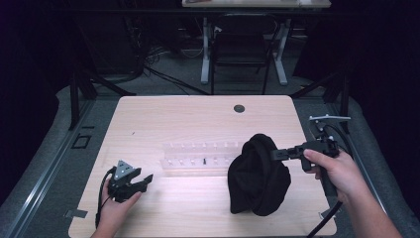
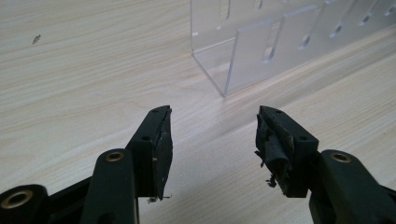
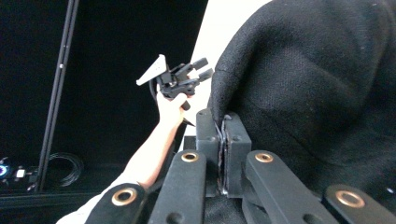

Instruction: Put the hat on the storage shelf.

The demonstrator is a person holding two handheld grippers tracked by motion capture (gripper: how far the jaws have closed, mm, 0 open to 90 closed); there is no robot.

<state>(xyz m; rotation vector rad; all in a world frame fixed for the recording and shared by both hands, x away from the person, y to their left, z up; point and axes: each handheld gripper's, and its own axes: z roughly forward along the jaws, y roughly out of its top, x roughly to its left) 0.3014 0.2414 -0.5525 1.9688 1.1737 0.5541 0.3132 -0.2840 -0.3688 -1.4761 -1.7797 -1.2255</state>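
A black knitted cloth (image 1: 258, 176), like a beanie, hangs bunched over the right half of the wooden table (image 1: 198, 119). My right gripper (image 1: 275, 154) is shut on its upper edge and holds it lifted. In the right gripper view the jaws pinch the cloth's hem (image 3: 223, 122) while the black cloth (image 3: 317, 88) hangs beyond them. My left gripper (image 1: 143, 179) rests low at the front left of the table, open with nothing between its fingers (image 2: 159, 144). A clear acrylic rack (image 1: 200, 153) with slots lies across the table's middle; its near corner (image 2: 243, 51) shows ahead of the left jaws.
A round black grommet (image 1: 239, 108) sits near the table's far edge. Beyond the table stand a black chair (image 1: 242, 49) and another desk's white legs (image 1: 205, 54). Dark stands and cables flank both sides.
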